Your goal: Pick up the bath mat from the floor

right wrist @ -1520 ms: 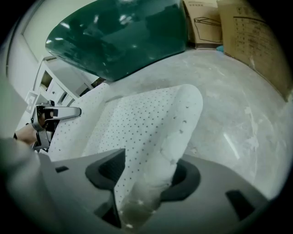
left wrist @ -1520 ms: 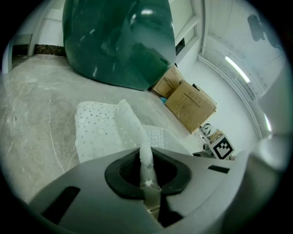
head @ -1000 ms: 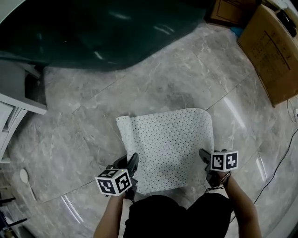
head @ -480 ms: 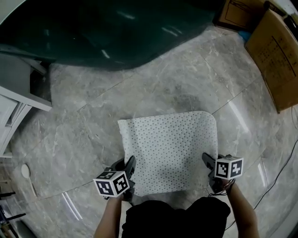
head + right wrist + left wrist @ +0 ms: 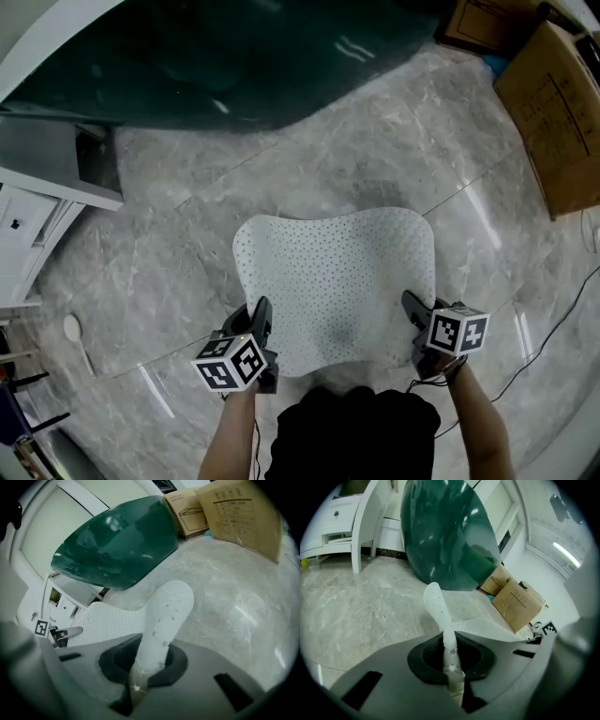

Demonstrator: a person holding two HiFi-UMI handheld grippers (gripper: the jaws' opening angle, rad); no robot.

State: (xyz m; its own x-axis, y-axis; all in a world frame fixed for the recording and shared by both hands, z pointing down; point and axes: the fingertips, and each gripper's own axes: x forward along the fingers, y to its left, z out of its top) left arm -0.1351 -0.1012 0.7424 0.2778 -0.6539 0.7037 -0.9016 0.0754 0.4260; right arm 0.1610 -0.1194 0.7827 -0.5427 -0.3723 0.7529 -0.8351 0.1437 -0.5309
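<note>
The white bath mat (image 5: 337,281), dotted with small dark specks, hangs spread between my two grippers above the marble floor (image 5: 187,244), sagging a little in the middle. My left gripper (image 5: 265,339) is shut on the mat's near left corner; in the left gripper view the mat's edge (image 5: 440,611) rises out of the jaws. My right gripper (image 5: 412,314) is shut on the near right corner, and the right gripper view shows that corner (image 5: 164,616) curling up from its jaws.
A large dark green tub-like shape (image 5: 234,56) fills the far side. White cabinets (image 5: 37,225) stand at the left, cardboard boxes (image 5: 553,103) at the far right. A white spoon-like object (image 5: 80,339) lies on the floor at left; a black cable (image 5: 553,328) runs at right.
The mat has come up off the floor; its far edge has lifted and it now bows between the grippers. Both grippers have risen slightly and kept their hold.
</note>
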